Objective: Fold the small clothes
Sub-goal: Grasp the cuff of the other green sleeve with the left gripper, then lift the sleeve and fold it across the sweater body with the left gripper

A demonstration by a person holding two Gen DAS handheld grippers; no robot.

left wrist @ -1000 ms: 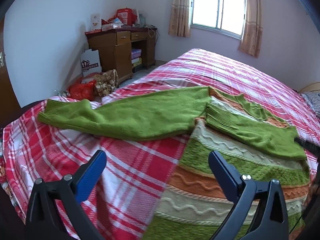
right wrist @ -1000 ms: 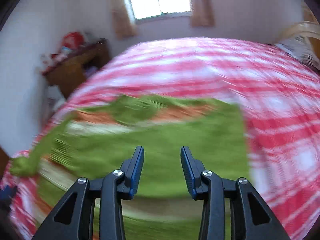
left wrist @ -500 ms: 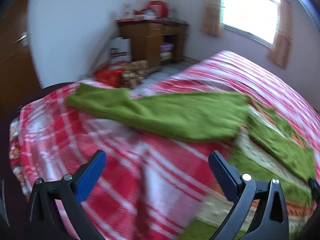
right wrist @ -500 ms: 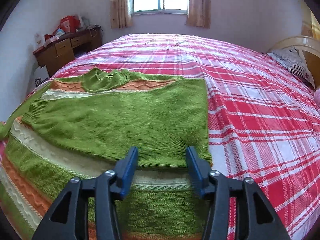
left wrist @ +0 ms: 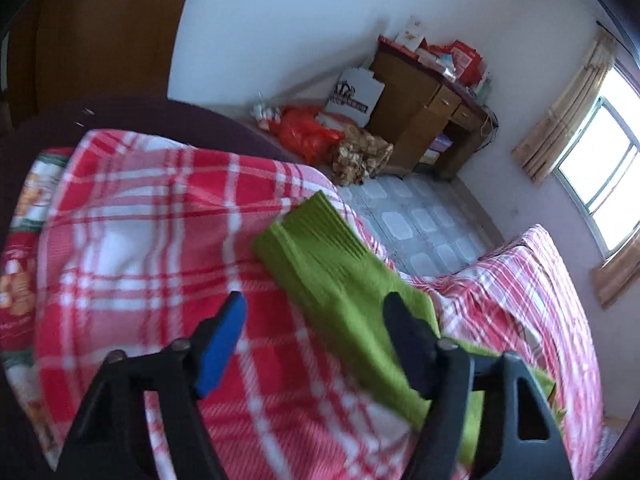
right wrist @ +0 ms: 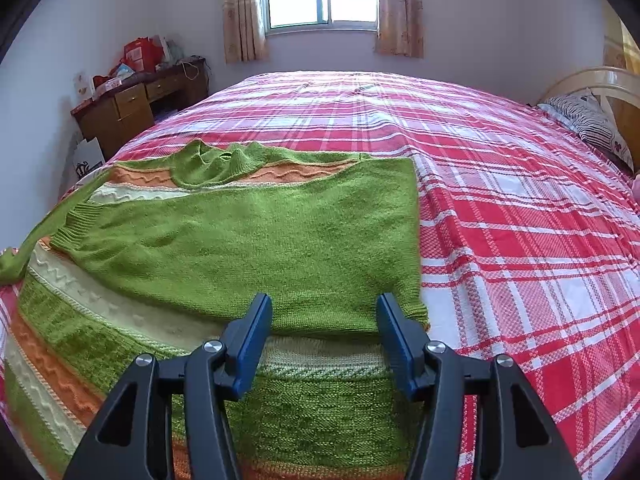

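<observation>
One bed [right wrist: 500, 216], covered by a red, pink and white plaid blanket, is shown in both views; it carries everything listed below.

One knitted sweater [right wrist: 248, 248] is laid flat toward the near left corner of the bed, its collar turned to the far edge. Its body is banded in green, orange and cream. One green sleeve is folded across the body, its ribbed cuff toward the left edge. The other sleeve [left wrist: 332, 276] is stretched out over the left edge of the bed, its ribbed cuff lying on the plaid near the corner.

One wooden desk [right wrist: 132, 112] is placed against the left wall, loaded with red boxes and packets; their number cannot be told. One red plastic bag [left wrist: 306, 132] is seen on the floor beside it.

One striped pillow [right wrist: 588, 124] is seen at the far right corner of the bed.

Two grippers are counted. The left gripper [left wrist: 316, 328] is held over the outstretched sleeve; its jaws are closing, the sleeve is seen between and below the fingers, and the pads are not pressed on it. The right gripper [right wrist: 324, 332] is held with parted jaws over the near edge of the folded sleeve; nothing is clamped.
</observation>
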